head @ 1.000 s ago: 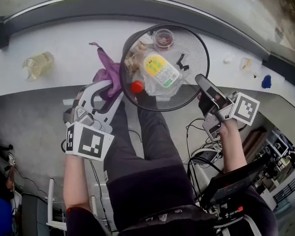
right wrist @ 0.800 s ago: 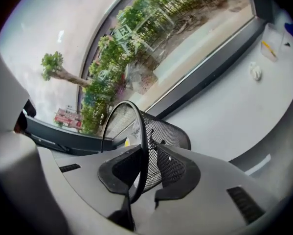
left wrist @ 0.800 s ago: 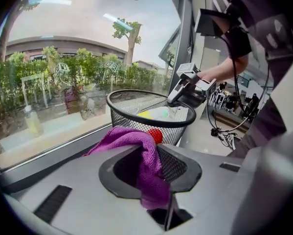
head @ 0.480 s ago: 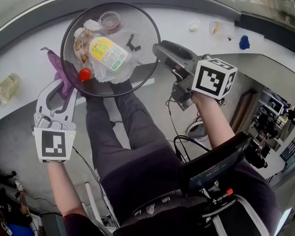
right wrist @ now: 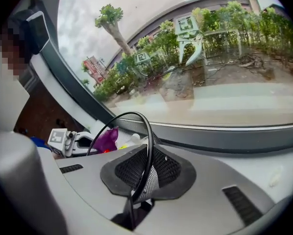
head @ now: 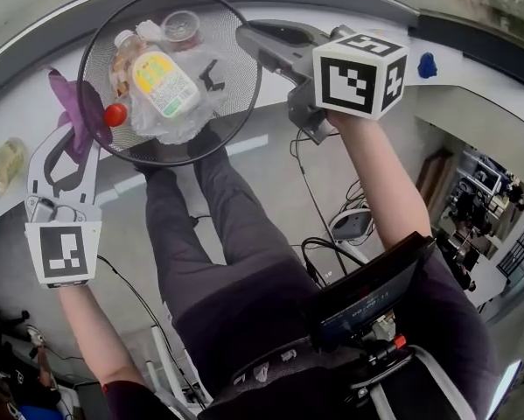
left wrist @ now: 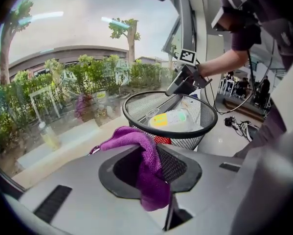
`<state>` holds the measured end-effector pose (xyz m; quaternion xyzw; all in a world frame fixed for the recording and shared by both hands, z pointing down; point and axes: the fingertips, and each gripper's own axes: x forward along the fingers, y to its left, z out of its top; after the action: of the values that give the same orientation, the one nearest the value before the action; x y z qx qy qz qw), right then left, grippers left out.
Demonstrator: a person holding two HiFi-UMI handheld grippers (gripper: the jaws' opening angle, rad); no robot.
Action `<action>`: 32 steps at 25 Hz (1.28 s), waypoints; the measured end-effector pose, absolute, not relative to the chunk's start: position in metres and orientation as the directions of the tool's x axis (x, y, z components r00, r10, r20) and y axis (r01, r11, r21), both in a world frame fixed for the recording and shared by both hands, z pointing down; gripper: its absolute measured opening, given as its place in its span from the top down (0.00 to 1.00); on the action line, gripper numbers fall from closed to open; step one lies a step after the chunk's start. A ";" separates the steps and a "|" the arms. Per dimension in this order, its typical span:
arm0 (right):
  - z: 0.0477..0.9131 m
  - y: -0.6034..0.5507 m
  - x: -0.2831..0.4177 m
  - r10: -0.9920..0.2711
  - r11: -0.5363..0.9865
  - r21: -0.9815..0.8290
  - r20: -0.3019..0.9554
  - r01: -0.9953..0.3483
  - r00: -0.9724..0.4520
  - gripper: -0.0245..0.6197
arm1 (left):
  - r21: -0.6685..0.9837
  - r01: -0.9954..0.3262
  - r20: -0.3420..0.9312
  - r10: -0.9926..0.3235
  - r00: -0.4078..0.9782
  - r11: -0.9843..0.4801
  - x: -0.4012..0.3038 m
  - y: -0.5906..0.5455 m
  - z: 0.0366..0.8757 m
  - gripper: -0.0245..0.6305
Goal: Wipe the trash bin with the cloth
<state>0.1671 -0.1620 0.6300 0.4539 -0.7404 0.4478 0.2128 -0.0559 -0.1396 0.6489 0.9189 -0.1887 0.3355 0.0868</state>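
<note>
Beside window bench (head: 21, 103), clamping cloth (head: 67, 99) in left tongs (head: 69, 143) beside bin (head: 237, 86); just closing right tongs (head: 248, 35) onto rim (right wrist: 145, 146); risks tipping bin, spilling bottle (head: 161, 81), through weak hold.

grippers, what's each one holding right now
Left gripper: closed on the purple cloth.
Right gripper: has just been closing, now shut on the rim of the trash bin.

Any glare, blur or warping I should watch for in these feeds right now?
Head view: even daylight, sharp, but the ledge edge bows strongly. Left gripper view: dark corners, light strips mirrored in the window, cloth crisp. Right gripper view: heavy fisheye bend, trash bin rim sharp.
</note>
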 end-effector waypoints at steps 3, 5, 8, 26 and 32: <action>0.627 -0.164 0.169 -0.522 0.103 -0.531 0.691 -0.841 -0.500 0.91 | 0.060 -0.405 0.644 -0.274 0.714 -0.912 -0.056 -0.135 0.648 0.83; 0.627 -0.162 0.172 -0.540 0.040 -0.571 0.679 -0.820 -0.498 0.91 | 0.055 -0.381 0.649 -0.257 0.716 -0.923 -0.054 -0.126 0.647 0.83; 0.624 -0.155 0.173 -0.559 -0.023 -0.625 0.655 -0.781 -0.508 0.91 | 0.051 -0.330 0.659 -0.216 0.720 -0.943 -0.049 -0.101 0.649 0.83; 0.633 -0.068 0.195 -0.639 -0.308 -0.763 0.609 -0.569 -0.470 0.90 | 0.146 -0.208 0.665 -0.060 0.744 -0.967 -0.008 -0.033 0.665 0.83; 0.608 -0.101 0.212 -0.627 -0.078 -0.560 0.671 -0.825 -0.396 0.83 | 0.173 -0.253 0.658 -0.079 0.748 -0.952 -0.018 -0.043 0.661 0.83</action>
<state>0.2115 -0.1008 0.6084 0.5405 -0.6715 0.4970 0.0998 -0.0176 -0.0429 0.6613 0.9264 -0.0898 0.3431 0.1267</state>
